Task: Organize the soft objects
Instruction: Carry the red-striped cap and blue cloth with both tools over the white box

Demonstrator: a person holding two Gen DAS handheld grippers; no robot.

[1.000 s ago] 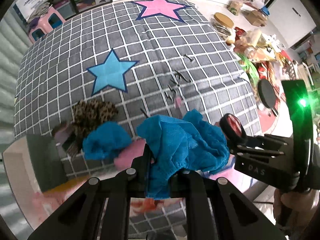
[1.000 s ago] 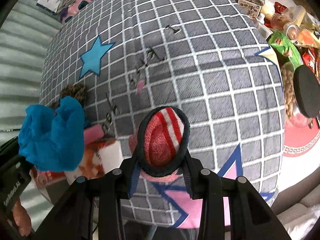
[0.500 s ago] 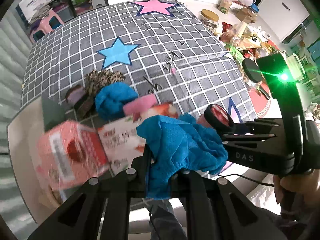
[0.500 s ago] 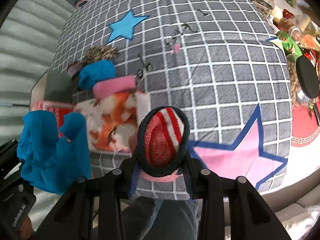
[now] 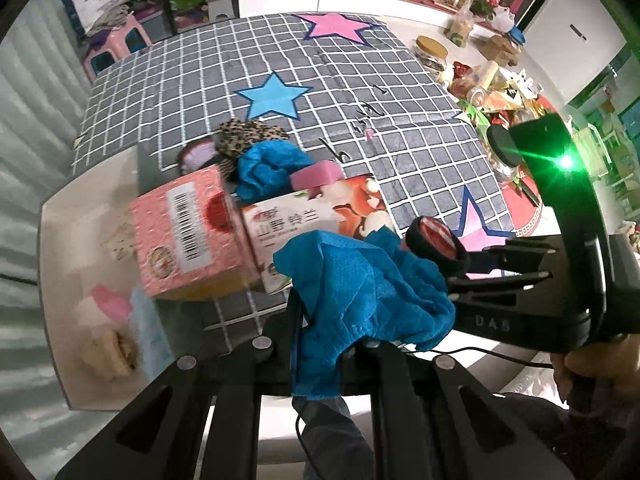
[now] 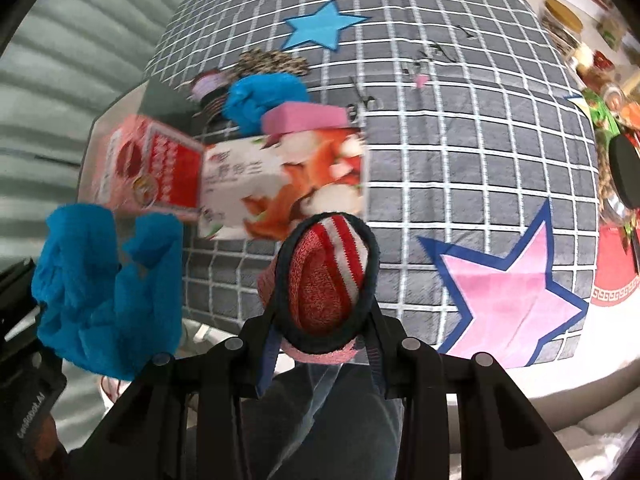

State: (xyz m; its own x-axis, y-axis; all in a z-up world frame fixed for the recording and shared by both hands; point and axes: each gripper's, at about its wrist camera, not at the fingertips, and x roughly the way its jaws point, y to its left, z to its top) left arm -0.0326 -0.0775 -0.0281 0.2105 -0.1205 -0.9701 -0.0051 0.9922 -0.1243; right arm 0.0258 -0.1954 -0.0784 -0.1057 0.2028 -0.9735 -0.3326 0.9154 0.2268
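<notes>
Only left wrist view shows white bin (image 5: 56, 280), pink pack (image 5: 110, 300) inside

Your grey checked star-print cloth (image 5: 360, 92) on the table, two cartons (image 6: 280, 184) near its edge, pink block (image 6: 306, 116), blue cloth wad (image 6: 260, 94), leopard-print piece (image 5: 248, 132), small clips (image 5: 370, 114).

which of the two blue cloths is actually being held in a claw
The crumpled blue cloth pinched in the left claw, raised off the table. The other blue cloth lies on the checked blanket, beside the pink sponge.
</notes>
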